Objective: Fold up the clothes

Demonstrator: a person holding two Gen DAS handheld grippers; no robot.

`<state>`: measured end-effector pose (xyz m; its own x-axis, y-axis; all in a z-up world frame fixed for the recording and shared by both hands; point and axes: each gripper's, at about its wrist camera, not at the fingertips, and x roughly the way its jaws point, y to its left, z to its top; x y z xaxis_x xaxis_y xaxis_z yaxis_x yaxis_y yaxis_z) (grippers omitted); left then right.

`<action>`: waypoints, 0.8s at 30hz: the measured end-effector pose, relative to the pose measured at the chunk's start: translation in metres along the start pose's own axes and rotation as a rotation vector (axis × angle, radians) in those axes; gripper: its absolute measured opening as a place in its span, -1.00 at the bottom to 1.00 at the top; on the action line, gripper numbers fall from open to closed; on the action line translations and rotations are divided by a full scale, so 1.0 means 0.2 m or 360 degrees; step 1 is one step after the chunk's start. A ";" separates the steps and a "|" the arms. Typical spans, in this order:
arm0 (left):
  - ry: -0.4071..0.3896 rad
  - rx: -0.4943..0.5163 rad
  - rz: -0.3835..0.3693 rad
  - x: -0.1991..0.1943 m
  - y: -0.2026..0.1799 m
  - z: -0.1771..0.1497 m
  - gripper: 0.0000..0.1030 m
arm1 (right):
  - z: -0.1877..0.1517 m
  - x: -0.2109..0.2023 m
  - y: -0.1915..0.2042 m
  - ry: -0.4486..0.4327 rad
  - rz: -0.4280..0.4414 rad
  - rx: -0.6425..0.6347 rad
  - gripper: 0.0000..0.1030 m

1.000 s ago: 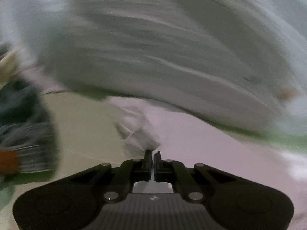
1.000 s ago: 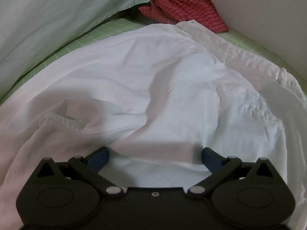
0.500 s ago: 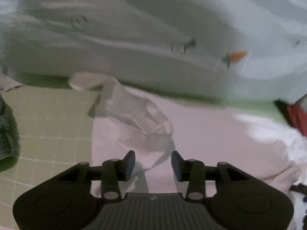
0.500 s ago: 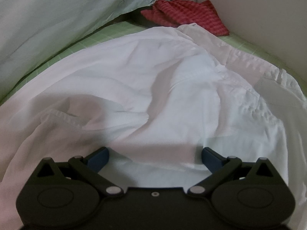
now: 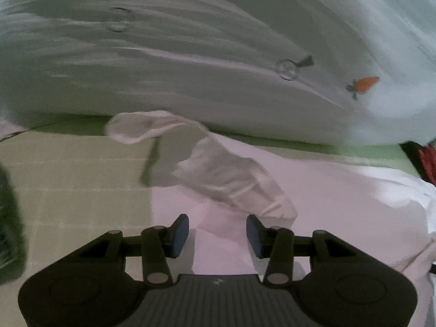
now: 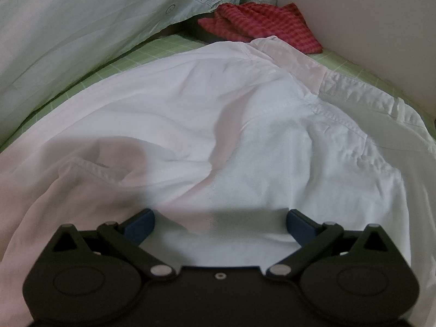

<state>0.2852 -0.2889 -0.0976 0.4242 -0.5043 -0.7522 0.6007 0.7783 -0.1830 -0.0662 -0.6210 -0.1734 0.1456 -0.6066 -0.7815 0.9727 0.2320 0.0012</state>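
Note:
A white shirt [image 6: 218, 114] lies spread and wrinkled on a green checked sheet [image 6: 109, 65]. In the left wrist view one sleeve [image 5: 223, 174] lies folded back across the shirt body, its cuff [image 5: 136, 128] reaching out over the sheet. My left gripper [image 5: 218, 231] hovers just short of the sleeve; its jaws are opening and nothing is pressed between them. My right gripper [image 6: 220, 223] stands wide open low over the shirt body, with cloth lying under the gap and the blue pads [image 6: 141, 223] not pinching it.
A pale green quilt [image 5: 245, 54] with a carrot emblem [image 5: 363, 84] bulges along the far side. A red checked cloth [image 6: 259, 24] lies at the back by a white wall [image 6: 368, 27]. A dark garment [image 5: 8, 218] sits at the left edge.
My left gripper was shut on the sleeve's cloth a second ago; it has let go and opened, and the sleeve now rests on the shirt. The right gripper has stayed put.

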 end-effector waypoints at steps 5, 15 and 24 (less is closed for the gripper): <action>0.0089 0.0078 0.0030 0.13 -0.02 0.03 -0.04 | 0.00 0.00 0.01 -0.0012 -0.0005 0.0003 1.00; -0.0043 -0.0055 0.0151 -0.03 0.05 0.05 -0.85 | 0.00 0.01 0.00 -0.0025 -0.0005 0.0003 1.00; -0.0235 -0.0619 0.0805 -0.72 0.44 -0.20 -0.88 | -0.01 0.00 0.00 -0.0044 -0.0004 -0.0004 1.00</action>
<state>0.2504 -0.1318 -0.0298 0.6954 -0.0647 -0.7157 0.0253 0.9975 -0.0657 -0.0663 -0.6200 -0.1750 0.1483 -0.6280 -0.7639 0.9727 0.2322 -0.0020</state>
